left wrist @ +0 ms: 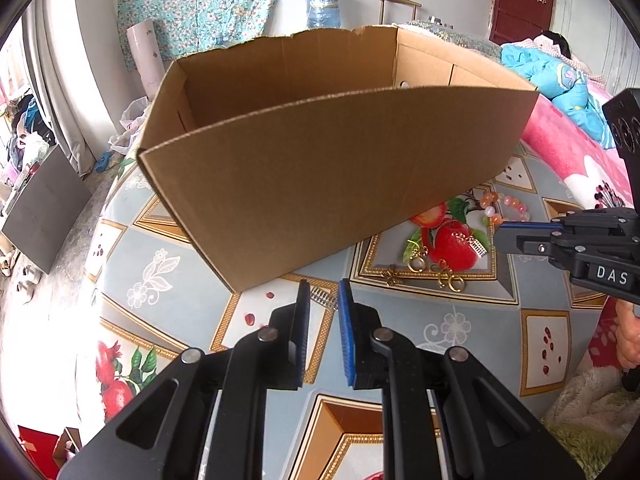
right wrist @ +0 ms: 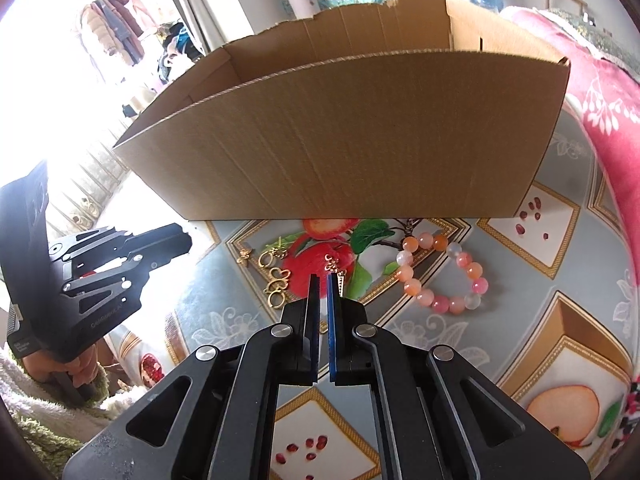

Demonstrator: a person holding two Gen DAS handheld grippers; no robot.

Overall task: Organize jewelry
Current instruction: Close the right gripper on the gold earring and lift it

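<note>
An open cardboard box [left wrist: 340, 168] [right wrist: 340, 140] stands on the fruit-print tablecloth. In front of it lie a pink and orange bead bracelet [left wrist: 506, 206] [right wrist: 440, 276], gold loop earrings [left wrist: 416, 262] [right wrist: 276, 276] and a gold-chain earring with a silver pendant [left wrist: 476, 245] [right wrist: 331, 264]. My left gripper [left wrist: 323, 286] [right wrist: 186, 240] hovers by the box's near corner, its pads nearly together on a small silver ridged earring [left wrist: 322, 299]. My right gripper [right wrist: 323, 278] [left wrist: 498, 234] is shut just short of the chain earring. Nothing shows between its pads.
A pink blanket [left wrist: 560, 140] [right wrist: 612, 120] borders the table on the right. The tablecloth [left wrist: 160, 272] runs to a rounded edge on the left, with a grey board [left wrist: 44, 216] on the floor beyond. A person's hand [right wrist: 80, 372] holds the left gripper's handle.
</note>
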